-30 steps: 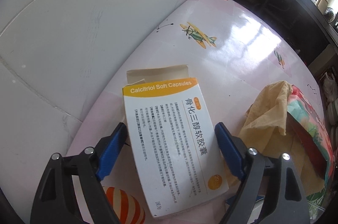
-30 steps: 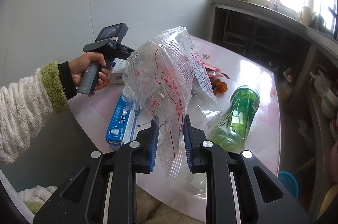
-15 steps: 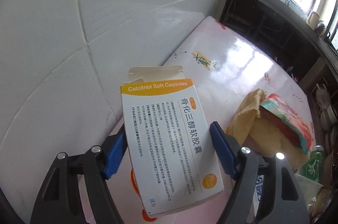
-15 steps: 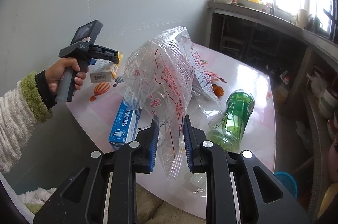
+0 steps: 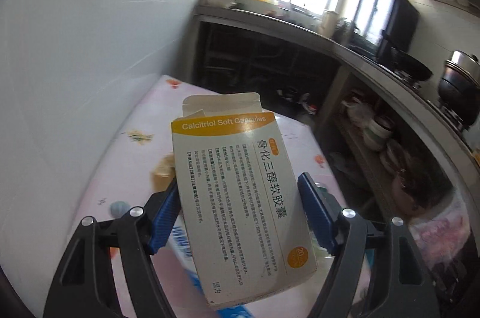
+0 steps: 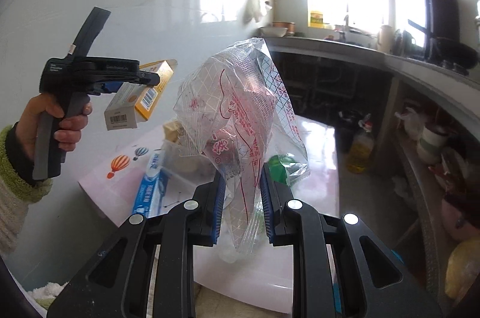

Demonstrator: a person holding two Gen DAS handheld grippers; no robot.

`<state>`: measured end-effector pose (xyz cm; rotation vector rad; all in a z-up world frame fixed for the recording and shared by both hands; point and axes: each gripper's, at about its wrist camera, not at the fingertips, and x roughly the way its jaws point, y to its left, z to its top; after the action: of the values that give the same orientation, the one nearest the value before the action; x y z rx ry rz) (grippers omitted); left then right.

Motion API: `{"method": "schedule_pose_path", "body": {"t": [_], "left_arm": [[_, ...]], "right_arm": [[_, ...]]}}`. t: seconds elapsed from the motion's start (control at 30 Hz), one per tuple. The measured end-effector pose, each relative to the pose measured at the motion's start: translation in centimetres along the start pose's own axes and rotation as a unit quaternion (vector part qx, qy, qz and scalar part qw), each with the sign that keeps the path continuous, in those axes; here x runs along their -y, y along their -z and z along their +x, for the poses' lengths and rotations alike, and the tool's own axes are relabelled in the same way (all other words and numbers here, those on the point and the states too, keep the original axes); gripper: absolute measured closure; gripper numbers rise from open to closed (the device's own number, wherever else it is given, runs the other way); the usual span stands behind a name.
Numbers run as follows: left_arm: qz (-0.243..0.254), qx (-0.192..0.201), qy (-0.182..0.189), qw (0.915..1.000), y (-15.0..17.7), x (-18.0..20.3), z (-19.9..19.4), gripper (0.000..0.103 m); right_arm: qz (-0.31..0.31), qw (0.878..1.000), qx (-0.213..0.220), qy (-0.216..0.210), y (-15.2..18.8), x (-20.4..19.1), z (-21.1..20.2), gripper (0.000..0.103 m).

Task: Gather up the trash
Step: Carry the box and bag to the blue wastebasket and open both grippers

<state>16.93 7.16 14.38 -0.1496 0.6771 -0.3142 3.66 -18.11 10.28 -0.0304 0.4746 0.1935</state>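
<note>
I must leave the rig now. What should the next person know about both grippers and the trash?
Left gripper: shut on the capsule box, held in the air above the table.
Right gripper: shut on the clear plastic bag, held upright.
Done: box picked up; bag ready.
Left: put the box into the bag. Then collect the blue-white carton, the green bottle and other scraps on the table.

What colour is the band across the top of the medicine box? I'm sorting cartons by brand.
Orange, with white lettering, on the medicine box; clearest in the left wrist view.
</note>
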Motion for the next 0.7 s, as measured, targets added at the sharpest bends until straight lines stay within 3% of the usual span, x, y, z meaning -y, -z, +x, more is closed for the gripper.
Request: {"method": "schedule_pose_path", "body": {"t": [0.1,0.17,0.33,0.43,0.57,0.7], "left_arm": [[0.026,-0.04,0.086,0.9952,-0.3,6.5,2.2,0.029],[0.053,-0.083,0.131,0.9865,0.2,11.5,4.4,0.03],[0.135,-0.197,0.206,0.9492,2.6,23.5,11.8,0.029],[0.159,-0.271,0.217,0.9243,5.4,29.0,17.4,0.029],[0.193,-0.356,0.179,0.8967,9.6,35.0,25.0,0.029],[0.224,-0.406,0.151,0.873,13.1,38.8,31.7,0.029]], "right_arm": [[0.033,0.998,-0.01,0.051,1.4,3.5,-1.1,0.082],[0.059,0.994,-0.025,0.087,2.7,6.1,-1.6,0.082],[0.145,0.976,-0.068,0.145,7.3,12.5,-2.1,0.082],[0.203,0.96,-0.098,0.164,10.5,16.3,-1.2,0.082],[0.262,0.938,-0.138,0.18,14.8,20.5,1.3,0.082],[0.287,0.922,-0.182,0.186,18.8,23.8,4.6,0.082]]}}
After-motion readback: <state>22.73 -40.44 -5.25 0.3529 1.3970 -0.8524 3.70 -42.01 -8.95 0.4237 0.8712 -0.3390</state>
